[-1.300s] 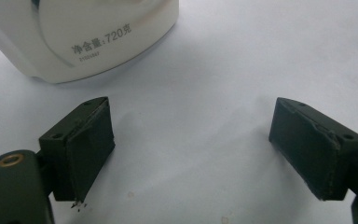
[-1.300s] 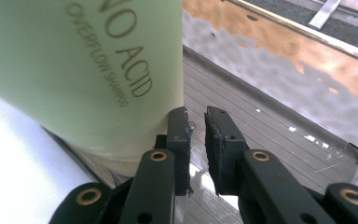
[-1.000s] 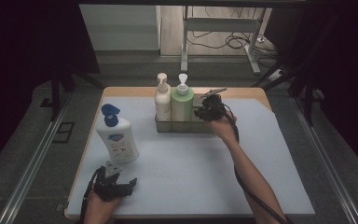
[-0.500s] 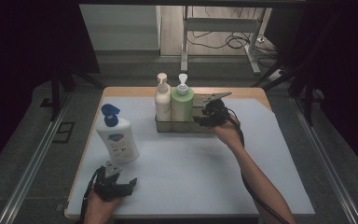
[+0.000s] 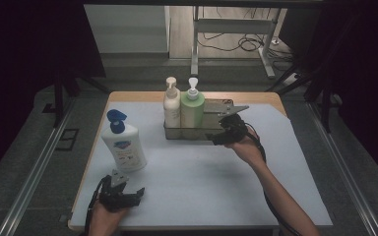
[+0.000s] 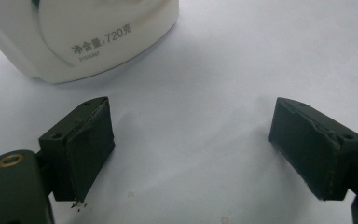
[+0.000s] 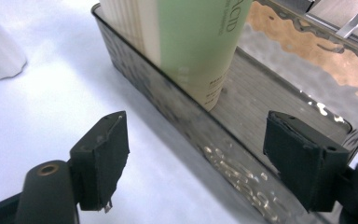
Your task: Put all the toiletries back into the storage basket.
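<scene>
A metal tray [image 5: 215,132] at the table's back holds a cream pump bottle [image 5: 171,105] and a green pump bottle [image 5: 192,110], both upright. My right gripper [image 5: 222,136] hovers at the tray's front right part. Its jaws have just been opening and stand open astride the tray's front wall [image 7: 168,107], touching nothing [image 7: 198,158]. The green bottle [image 7: 200,42] stands just ahead of them. A white bottle with a blue cap [image 5: 124,147] stands at the left. My left gripper [image 5: 122,183] rests open just in front of it, with the bottle's base [image 6: 88,32] beyond the empty jaws [image 6: 191,158].
A white sheet [image 5: 202,172] covers most of the wooden tabletop. The tray's right half [image 7: 261,93] has nothing in it. The table's front edge runs just behind the left hand. Dark floor, rails and cables surround the table.
The right gripper has drawn back from the green bottle toward the near side, and its jaws have spread. The left gripper and all three bottles have stayed put.
</scene>
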A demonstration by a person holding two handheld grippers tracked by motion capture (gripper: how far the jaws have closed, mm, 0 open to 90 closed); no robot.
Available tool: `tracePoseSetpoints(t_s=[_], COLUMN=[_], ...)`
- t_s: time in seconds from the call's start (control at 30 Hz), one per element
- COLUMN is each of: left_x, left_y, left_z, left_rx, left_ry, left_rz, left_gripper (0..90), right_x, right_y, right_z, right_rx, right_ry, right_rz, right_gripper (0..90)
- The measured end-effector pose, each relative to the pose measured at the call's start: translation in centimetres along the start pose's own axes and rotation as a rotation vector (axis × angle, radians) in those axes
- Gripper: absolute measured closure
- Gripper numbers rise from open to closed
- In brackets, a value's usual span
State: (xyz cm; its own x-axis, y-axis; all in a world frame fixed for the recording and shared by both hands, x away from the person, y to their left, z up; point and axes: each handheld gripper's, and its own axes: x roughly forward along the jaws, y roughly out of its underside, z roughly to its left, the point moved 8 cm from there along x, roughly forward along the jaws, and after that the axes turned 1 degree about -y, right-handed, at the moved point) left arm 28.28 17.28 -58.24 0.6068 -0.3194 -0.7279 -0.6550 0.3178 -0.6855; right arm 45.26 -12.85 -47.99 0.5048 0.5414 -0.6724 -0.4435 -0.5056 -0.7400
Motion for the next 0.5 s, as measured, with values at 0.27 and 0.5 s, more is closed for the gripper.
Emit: tracePoseSetpoints(t_s=[0.27,0.5], left_x=[0.0,0.0], left_y=[0.0,0.0], left_z=[0.0,0.0], left_rx=[0.002,0.0], left_ry=[0.0,0.001], left_rz=[0.001,0.002], left_gripper=[13.4,13.4], right_x=[-1.6,-2.6], right_y=[1.1,2.6], right_z=[0.9,1.7], right_rx=[-0.008,-0.023], right_ry=[-0.028,-0.04], right_rz=[-0.006,0.012], right_gripper=[17.0,13.3])
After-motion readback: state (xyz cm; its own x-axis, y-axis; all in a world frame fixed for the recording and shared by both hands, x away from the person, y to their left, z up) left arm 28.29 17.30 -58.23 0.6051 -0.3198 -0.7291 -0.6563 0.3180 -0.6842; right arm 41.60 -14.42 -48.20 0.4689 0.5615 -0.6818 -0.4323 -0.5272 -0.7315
